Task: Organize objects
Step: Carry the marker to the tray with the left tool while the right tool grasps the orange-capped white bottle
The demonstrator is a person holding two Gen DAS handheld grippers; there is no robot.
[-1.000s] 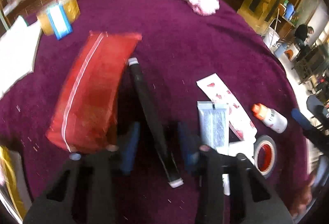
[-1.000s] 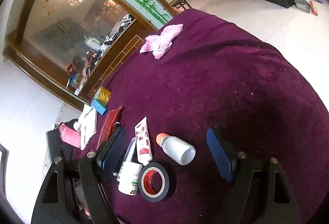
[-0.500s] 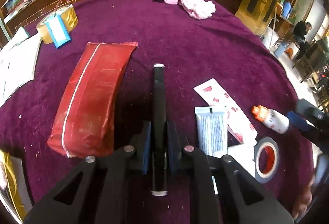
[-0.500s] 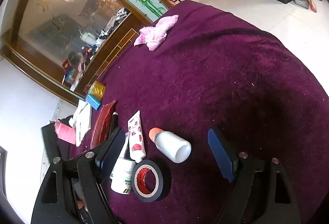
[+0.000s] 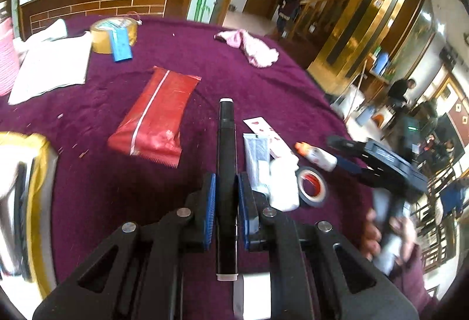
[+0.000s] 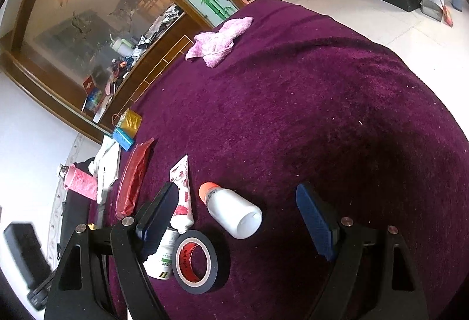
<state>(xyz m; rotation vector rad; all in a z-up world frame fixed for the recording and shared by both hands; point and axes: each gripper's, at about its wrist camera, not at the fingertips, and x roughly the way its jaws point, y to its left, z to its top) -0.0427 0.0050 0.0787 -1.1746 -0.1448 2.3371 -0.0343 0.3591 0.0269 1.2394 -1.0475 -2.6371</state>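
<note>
Black marker (image 5: 225, 161) clamped lengthwise in your left gripper (image 5: 226, 194), lifted above the purple counter (image 5: 234, 70), between red pouch (image 5: 155, 120) and tubes, your right gripper (image 6: 234, 217) spread wide, empty, over the white bottle (image 6: 231, 210) and tape roll (image 6: 195, 261).

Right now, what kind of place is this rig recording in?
Probably a restaurant or hotel dining hall, not a home. A big round table under purple cloth, a gold-clad pillar, a wood-trimmed service counter piled with clutter, and people sitting at other tables behind suggest a public eating space.
</note>
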